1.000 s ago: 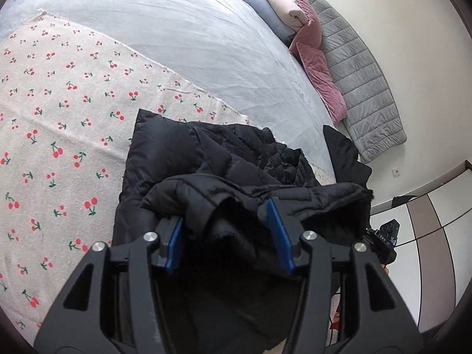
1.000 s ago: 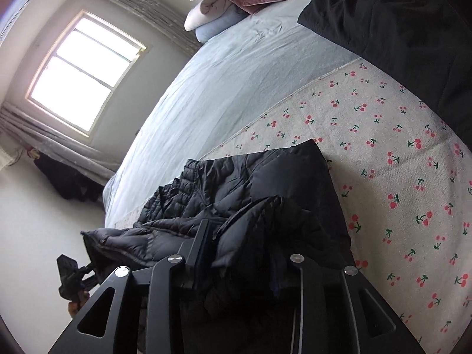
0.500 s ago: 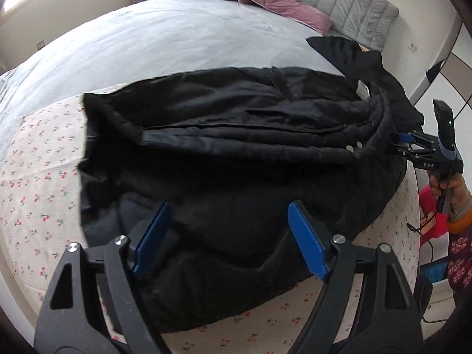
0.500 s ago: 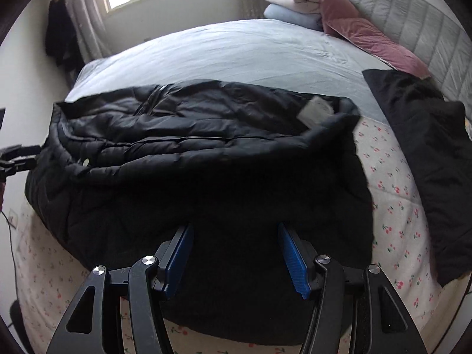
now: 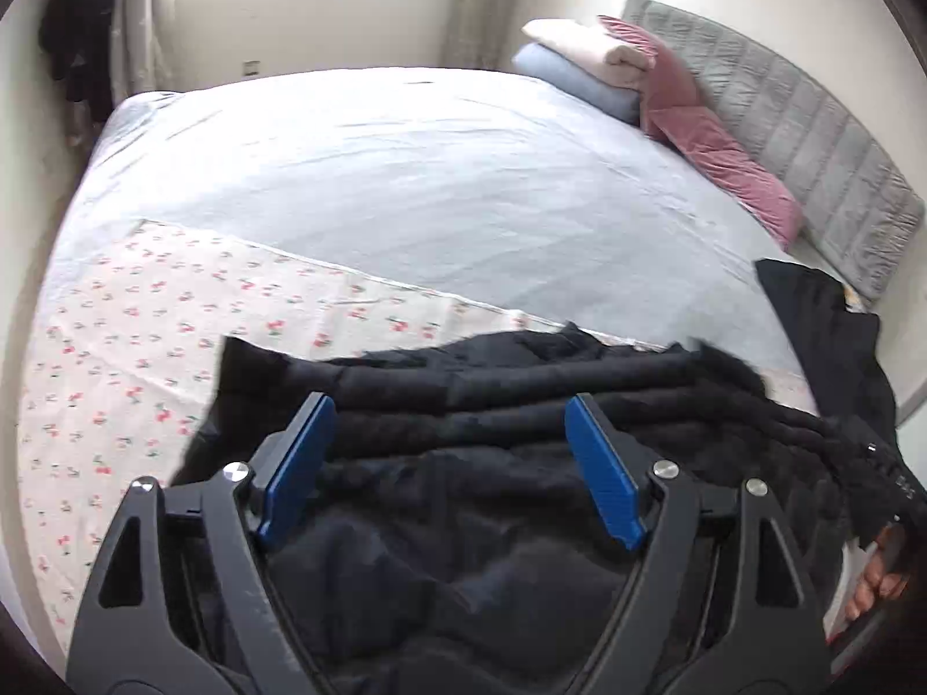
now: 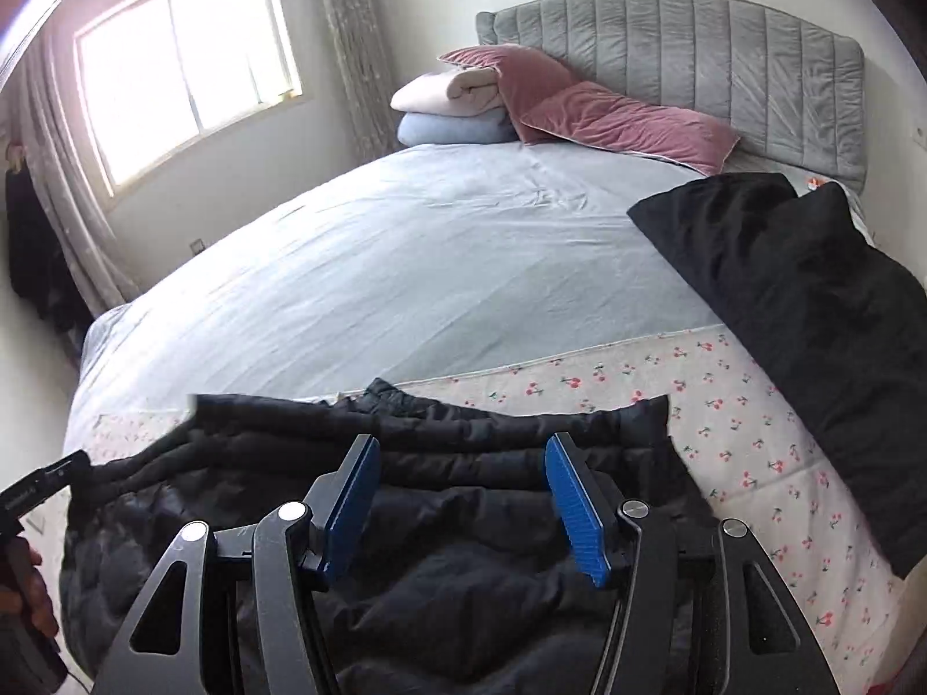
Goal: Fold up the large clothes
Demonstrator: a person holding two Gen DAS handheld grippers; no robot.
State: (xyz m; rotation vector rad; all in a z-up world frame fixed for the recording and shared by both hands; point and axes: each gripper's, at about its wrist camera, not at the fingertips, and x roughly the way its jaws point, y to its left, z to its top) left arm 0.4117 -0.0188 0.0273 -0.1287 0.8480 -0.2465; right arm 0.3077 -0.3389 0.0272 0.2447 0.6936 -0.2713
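A black puffer jacket (image 5: pixel 463 498) lies bunched on the cherry-print cloth (image 5: pixel 133 347) at the near edge of the bed; it also shows in the right wrist view (image 6: pixel 463 498). My left gripper (image 5: pixel 449 434) is open and empty, just above the jacket's middle. My right gripper (image 6: pixel 460 475) is open and empty over the same jacket. In the left wrist view the right gripper's tip (image 5: pixel 886 475) sits at the jacket's right edge. In the right wrist view the left gripper's tip (image 6: pixel 46 480) sits at its left edge.
A second black garment (image 6: pixel 811 313) lies on the bed's right side. The pale blue sheet (image 6: pixel 434 266) stretches beyond the cloth. Folded blankets and pink pillows (image 6: pixel 521 98) sit by the grey headboard (image 6: pixel 695 58). A window (image 6: pixel 185 63) is at the far left.
A second ago both grippers were closed on the jacket's folds. They let go, opened and pulled back and up. The jacket now lies lower in both views.
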